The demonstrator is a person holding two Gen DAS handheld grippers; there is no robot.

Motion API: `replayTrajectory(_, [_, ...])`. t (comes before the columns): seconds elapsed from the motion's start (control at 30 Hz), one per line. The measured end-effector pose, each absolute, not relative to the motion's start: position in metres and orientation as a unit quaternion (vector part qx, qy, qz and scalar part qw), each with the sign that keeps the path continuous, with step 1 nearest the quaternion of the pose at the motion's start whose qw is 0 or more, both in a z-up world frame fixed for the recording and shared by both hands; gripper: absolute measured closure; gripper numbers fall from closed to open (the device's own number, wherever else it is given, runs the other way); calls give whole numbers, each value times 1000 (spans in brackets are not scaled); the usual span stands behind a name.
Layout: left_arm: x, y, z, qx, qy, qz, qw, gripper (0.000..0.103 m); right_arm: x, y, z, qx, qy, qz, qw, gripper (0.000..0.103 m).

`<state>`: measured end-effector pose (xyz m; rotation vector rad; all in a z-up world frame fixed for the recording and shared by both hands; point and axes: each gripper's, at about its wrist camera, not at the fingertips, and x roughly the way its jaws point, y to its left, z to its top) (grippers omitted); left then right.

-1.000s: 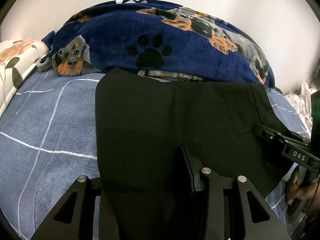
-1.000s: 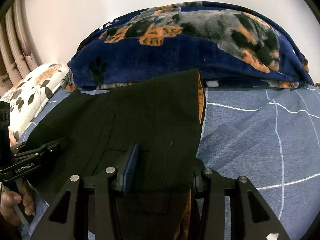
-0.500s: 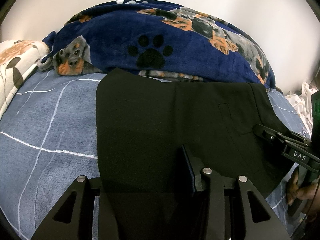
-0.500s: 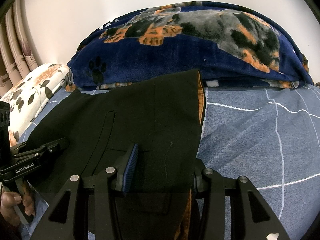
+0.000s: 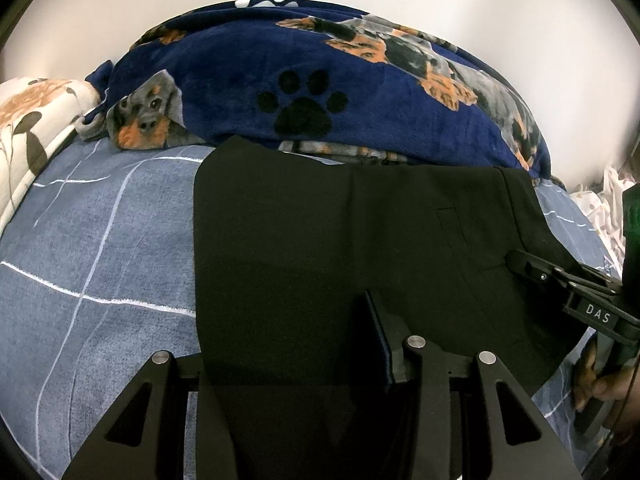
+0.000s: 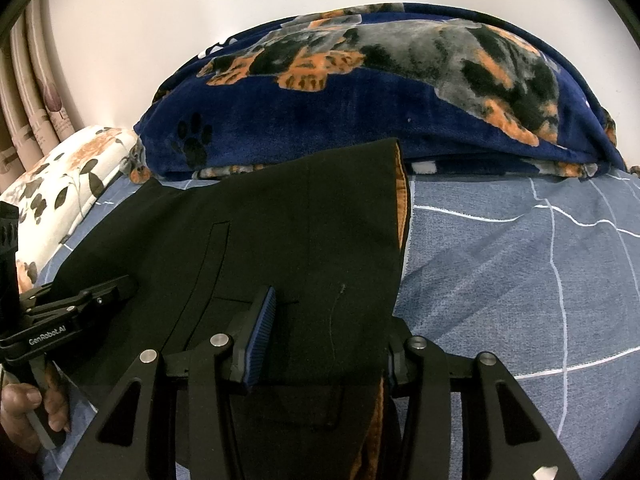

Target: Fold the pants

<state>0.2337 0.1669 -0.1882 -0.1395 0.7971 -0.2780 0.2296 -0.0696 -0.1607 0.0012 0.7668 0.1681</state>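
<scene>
Black pants point(image 5: 352, 248) lie flat on our blue checked bedsheet point(image 5: 100, 248), touching the dog-print blanket point(image 5: 320, 92). Our left gripper point(image 5: 288, 344) and right gripper point(image 6: 320, 332) each straddle the near edge; whether they're pinching, we can't tell.

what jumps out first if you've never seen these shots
The black pants fill the middle of both views, spread flat on the blue checked sheet, with an orange lining showing along their right edge. Behind them a navy dog-print blanket is heaped against the wall. The left gripper and right gripper each have the near edge of the pants between their fingers.
</scene>
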Motion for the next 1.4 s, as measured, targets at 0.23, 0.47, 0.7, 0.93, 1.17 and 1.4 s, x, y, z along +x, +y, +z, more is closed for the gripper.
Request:
replayTrajectory(0.23, [233,167,-188,-66,386,-133,911,61,230,-70,-161,0,374,81,924,61])
replayTrajectory(0.47, [232,166,-187,-65,384,-132,911,61,230,-69,-161,0,374,82,924,61])
replayTrajectory(0.7, [232,166,-188,-66,384,-132,911,61,230,-69,-161,-1,374,82,924,61])
replayTrajectory(0.93, [232,166,-188,-66,384,-133,911,61,230,-69,-161,-1,374,81,924,61])
replayTrajectory(1.17, [232,166,-188,-66,384,-133,911,61,231,-69,-161,-1,374,82,924,60])
replayTrajectory(1.4, [232,166,-188,-66,384,-133,912,61,231,-69,-161,-1,375,82,924,60])
